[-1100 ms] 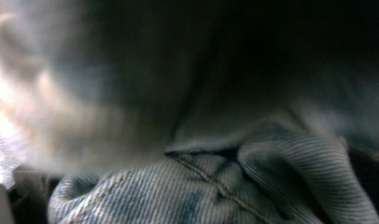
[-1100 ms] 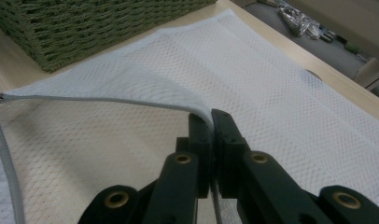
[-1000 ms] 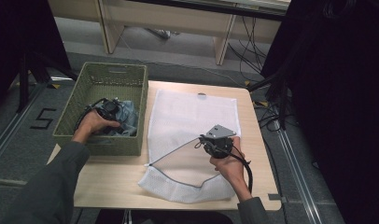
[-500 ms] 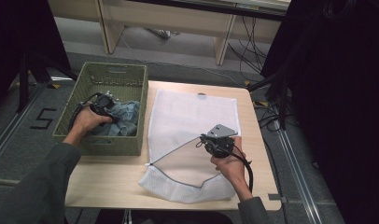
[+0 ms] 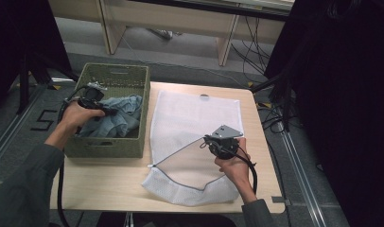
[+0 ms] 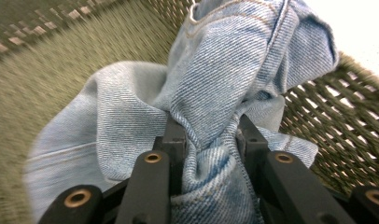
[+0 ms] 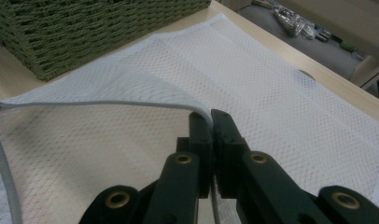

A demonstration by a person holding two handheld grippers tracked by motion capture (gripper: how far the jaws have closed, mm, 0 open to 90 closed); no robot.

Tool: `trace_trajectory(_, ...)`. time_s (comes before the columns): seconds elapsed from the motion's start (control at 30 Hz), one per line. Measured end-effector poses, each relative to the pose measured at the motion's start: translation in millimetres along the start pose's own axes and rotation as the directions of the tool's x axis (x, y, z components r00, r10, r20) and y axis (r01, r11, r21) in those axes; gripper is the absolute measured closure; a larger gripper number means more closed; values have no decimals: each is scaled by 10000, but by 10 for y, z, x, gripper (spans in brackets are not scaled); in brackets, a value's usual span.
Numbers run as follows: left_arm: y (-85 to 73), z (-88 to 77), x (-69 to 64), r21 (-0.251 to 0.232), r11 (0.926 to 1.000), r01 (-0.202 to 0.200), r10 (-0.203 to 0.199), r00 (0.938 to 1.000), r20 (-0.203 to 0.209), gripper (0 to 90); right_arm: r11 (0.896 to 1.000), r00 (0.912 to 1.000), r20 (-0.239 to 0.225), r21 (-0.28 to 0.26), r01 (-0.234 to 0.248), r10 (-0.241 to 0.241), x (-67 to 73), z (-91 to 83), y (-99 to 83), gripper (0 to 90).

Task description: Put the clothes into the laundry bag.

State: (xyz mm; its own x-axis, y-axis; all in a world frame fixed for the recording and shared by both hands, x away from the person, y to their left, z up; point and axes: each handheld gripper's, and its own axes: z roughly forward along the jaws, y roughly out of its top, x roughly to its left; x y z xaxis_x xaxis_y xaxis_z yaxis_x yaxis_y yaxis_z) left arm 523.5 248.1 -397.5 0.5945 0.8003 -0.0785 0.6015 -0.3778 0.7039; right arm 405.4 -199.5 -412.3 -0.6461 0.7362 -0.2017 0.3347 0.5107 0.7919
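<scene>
Basket-side, denim garment (image 6: 211, 107) bunched between left claw (image 6: 210, 135).

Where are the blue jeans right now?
In the high view, the jeans sit in the green basket at table's left, pinched by the left tool.

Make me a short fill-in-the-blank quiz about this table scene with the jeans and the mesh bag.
1. The left tool is shut on light blue ____ fabric.
2. That fabric sits in the green woven ____.
3. The right tool pinches the edge of the white ____ bag.

Missing words: denim; basket; mesh
</scene>
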Motion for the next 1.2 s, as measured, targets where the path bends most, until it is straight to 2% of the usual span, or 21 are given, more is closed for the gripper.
trace_trajectory(0.03, 10, -50, -5, -283, 9995, 103, -105, 9999, -50, 707, 10000, 10000, 39, -84, -54, 54, 6, 5, -3, 885)
trace_trajectory(0.1, 33, -165, 4, -510, 9982, 320, -313, 9994, 147, 708, 10000, 10000, 32, -63, -17, 17, 2, 4, -4, 886)
trace_trajectory(0.13, 42, -216, 3, -647, 9972, 386, -380, 9992, 103, 708, 10000, 10000, 30, -72, -58, 58, 4, 4, -3, 886)
trace_trajectory(0.2, 65, -317, 8, -732, 9968, 314, -310, 9995, 67, 709, 9999, 10000, 27, -75, -66, 66, 3, 4, -3, 886)
trace_trajectory(0.3, 85, -464, 30, -1230, 9903, 647, -606, 9975, 371, 710, 10000, 10000, -70, 54, -51, 52, -4, -7, 1, 890)
trace_trajectory(0.43, 113, -640, 13, -1769, 9814, 741, -669, 9967, 462, 711, 9999, 10000, -5, -70, -91, 91, -10, -1, -2, 894)
trace_trajectory(0.47, 125, -675, -9, -1944, 9763, 947, -824, 9941, 703, 711, 9999, 10000, -5, -70, -91, 91, -10, -1, -2, 894)
trace_trajectory(0.5, 135, -723, -33, -2093, 9731, 965, -832, 9940, 716, 711, 9999, 9999, 35, -81, -141, 142, -6, -5, -3, 894)
trace_trajectory(0.57, 166, -813, -78, -2239, 9697, 978, -747, 9912, 1094, 711, 9999, 9999, 101, -93, -98, 99, -12, -12, 2, 894)
trace_trajectory(0.6, 181, -860, -108, -2375, 9664, 979, -744, 9916, 1059, 711, 9999, 9999, 10, 4, -119, 119, -15, -22, 6, 894)
trace_trajectory(0.63, 199, -904, -131, -2389, 9657, 1022, -733, 9892, 1268, 711, 9999, 9999, 25, -20, -115, 115, -15, -22, 6, 894)
trace_trajectory(0.7, 232, -990, -194, -2534, 9620, 1020, -687, 9882, 1372, 711, 10000, 10000, -53, -31, -82, 82, -20, -20, 8, 894)
trace_trajectory(0.73, 250, -1028, -219, -2502, 9630, 1004, -624, 9859, 1554, 711, 10000, 10000, -47, -48, 18, -18, -26, -20, 10, 894)
trace_trajectory(0.87, 310, -1163, -330, -2668, 9600, 851, -447, 9871, 1537, 711, 9999, 10000, -38, -52, -92, 92, -20, -21, 10, 894)
trace_trajectory(0.9, 326, -1194, -353, -2633, 9614, 795, -352, 9850, 1687, 711, 9999, 9999, -48, -38, -140, 140, -18, -25, 12, 894)
trace_trajectory(0.97, 346, -1260, -411, -2776, 9571, 825, -359, 9850, 1691, 712, 9998, 9997, -49, -24, -219, 219, -17, -29, 15, 894)
trace_trajectory(1.0, 358, -1293, -432, -2764, 9578, 792, -259, 9812, 1914, 713, 10000, 9999, 112, -80, -37, 38, -30, -33, 15, 894)
trace_trajectory(1.03, 364, -1330, -465, -2872, 9546, 787, -253, 9824, 1850, 714, 9999, 9998, 142, -99, -130, 131, -26, -32, 14, 894)
trace_trajectory(1.07, 375, -1366, -498, -2818, 9566, 747, -187, 9803, 1964, 714, 9993, 9993, 133, -134, -349, 351, -5, -26, 8, 894)
trace_trajectory(1.13, 390, -1438, -583, -2841, 9573, 528, 46, 9803, 1976, 714, 9996, 9996, 96, -87, -260, 261, -16, -30, 7, 895)
trace_trajectory(1.2, 405, -1506, -683, -2800, 9597, 223, 381, 9773, 2084, 714, 9996, 9996, 117, -120, -260, 262, -16, -28, 6, 894)
